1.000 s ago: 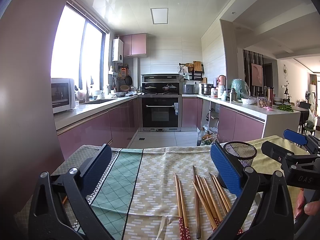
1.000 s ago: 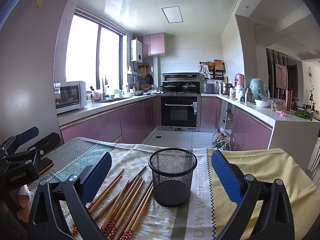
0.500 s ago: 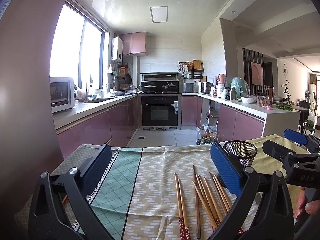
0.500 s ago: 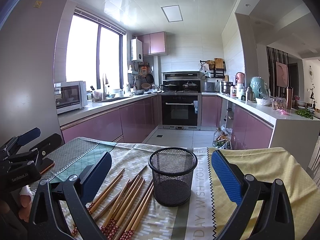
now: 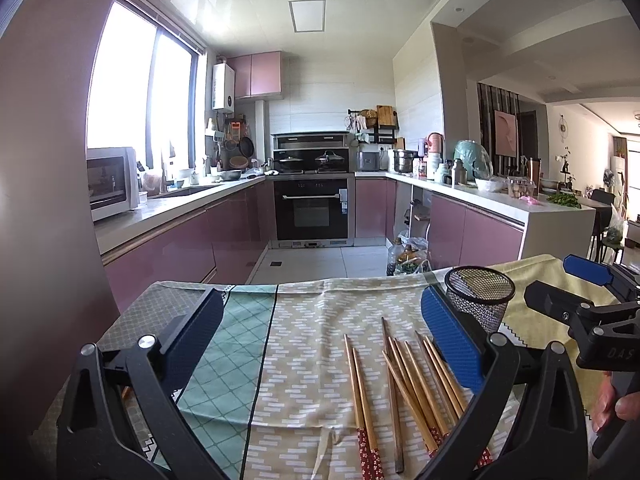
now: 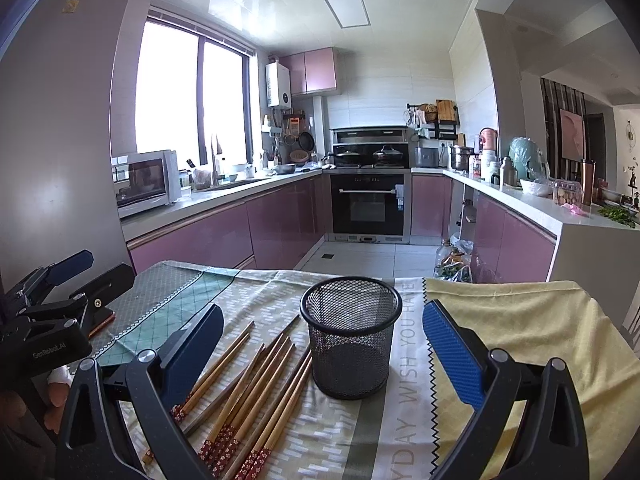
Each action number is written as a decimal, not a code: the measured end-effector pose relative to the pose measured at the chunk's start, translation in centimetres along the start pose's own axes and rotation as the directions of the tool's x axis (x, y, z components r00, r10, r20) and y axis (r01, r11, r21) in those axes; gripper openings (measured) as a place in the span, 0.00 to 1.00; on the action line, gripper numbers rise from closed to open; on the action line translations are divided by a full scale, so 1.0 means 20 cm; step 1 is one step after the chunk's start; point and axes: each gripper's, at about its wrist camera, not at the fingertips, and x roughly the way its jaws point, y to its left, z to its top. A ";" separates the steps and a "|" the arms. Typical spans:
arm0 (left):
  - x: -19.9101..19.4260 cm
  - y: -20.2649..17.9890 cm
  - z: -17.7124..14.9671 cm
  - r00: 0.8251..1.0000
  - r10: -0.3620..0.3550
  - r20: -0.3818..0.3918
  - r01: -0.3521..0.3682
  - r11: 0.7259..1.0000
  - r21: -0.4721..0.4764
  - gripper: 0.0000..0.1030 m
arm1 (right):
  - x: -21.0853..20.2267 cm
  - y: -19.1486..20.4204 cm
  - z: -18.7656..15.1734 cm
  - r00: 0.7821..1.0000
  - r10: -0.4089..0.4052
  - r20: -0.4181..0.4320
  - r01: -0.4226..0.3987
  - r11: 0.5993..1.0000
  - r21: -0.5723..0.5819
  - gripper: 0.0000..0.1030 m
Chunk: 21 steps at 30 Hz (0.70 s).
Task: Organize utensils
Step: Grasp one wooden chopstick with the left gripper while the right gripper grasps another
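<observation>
My left gripper point(image 5: 322, 344) was all black frame with blue textured pads and silver screws at the pivots. My right gripper point(image 6: 322, 344) looked the same, and "GenRobot.AI" was printed white on the left one's body.

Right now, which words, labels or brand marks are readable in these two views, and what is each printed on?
"GenRobot.AI": on the body of the left hand-held gripper, seen from the right wrist view.
"D.A.S": on the body of the right hand-held gripper, seen from the left wrist view.
"DAY WISH YOU HAVE": along the tablecloth stripe, cut off at both ends.
Stickers on the refrigerator are too small to read.
</observation>
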 end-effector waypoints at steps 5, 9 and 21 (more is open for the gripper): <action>0.12 0.01 -0.05 0.991 -0.040 -0.126 0.046 0.998 0.038 0.95 | 0.10 -0.01 -0.07 0.987 0.049 -0.154 -0.050 0.999 -0.001 0.91; 0.22 0.02 -0.11 0.975 -0.060 -0.215 0.075 0.995 0.063 0.93 | 0.21 0.01 -0.16 0.953 0.079 -0.292 -0.083 0.997 -0.001 0.67; 0.50 0.01 -0.29 0.883 -0.122 -0.454 0.171 0.983 0.069 0.69 | 0.40 0.06 -0.30 0.858 0.111 -0.502 -0.101 0.994 0.046 0.38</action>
